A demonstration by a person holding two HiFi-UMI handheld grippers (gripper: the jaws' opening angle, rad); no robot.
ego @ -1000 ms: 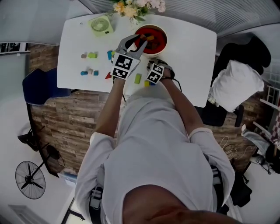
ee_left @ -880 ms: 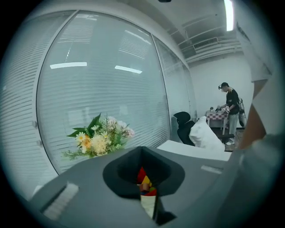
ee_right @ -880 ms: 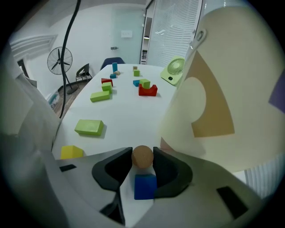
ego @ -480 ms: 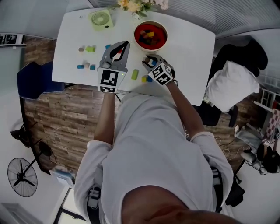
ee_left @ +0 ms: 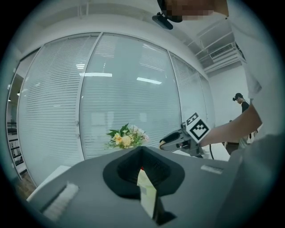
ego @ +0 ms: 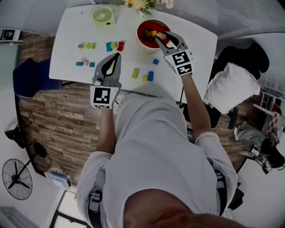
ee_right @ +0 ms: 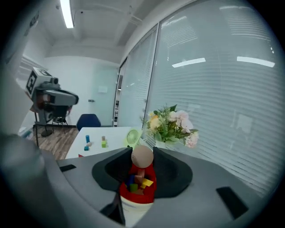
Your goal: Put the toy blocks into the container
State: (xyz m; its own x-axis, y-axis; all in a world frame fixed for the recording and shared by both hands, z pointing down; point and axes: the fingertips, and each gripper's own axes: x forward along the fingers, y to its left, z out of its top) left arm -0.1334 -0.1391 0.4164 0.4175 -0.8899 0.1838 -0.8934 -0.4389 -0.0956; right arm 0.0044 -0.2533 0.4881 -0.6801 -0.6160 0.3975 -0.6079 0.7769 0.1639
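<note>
The red bowl (ego: 143, 32) stands at the back of the white table (ego: 196, 40) and holds several coloured blocks (ee_right: 136, 182). My right gripper (ego: 161, 36) hovers over the bowl's right rim, shut on a round tan block (ee_right: 142, 156); that block hangs right above the bowl (ee_right: 133, 196) in the right gripper view. My left gripper (ego: 116, 57) is left of the bowl, jaws shut and empty, pointing at a red block (ego: 120, 45). Loose blocks lie nearby: a green one (ego: 135, 73), a yellow one (ego: 144, 78) and two blue ones (ego: 150, 75).
More small blocks (ego: 90, 45) are scattered over the table's left half. A green desk fan (ego: 103, 15) and a flower bouquet (ego: 140, 3) stand at the back edge. A blue chair (ego: 26, 82) is left of the table, a dark chair with a white cloth (ego: 236, 87) to the right.
My right gripper has risen from the table's front edge to above the bowl with the tan block. The left gripper has drawn back from the bowl to the left and closed.
</note>
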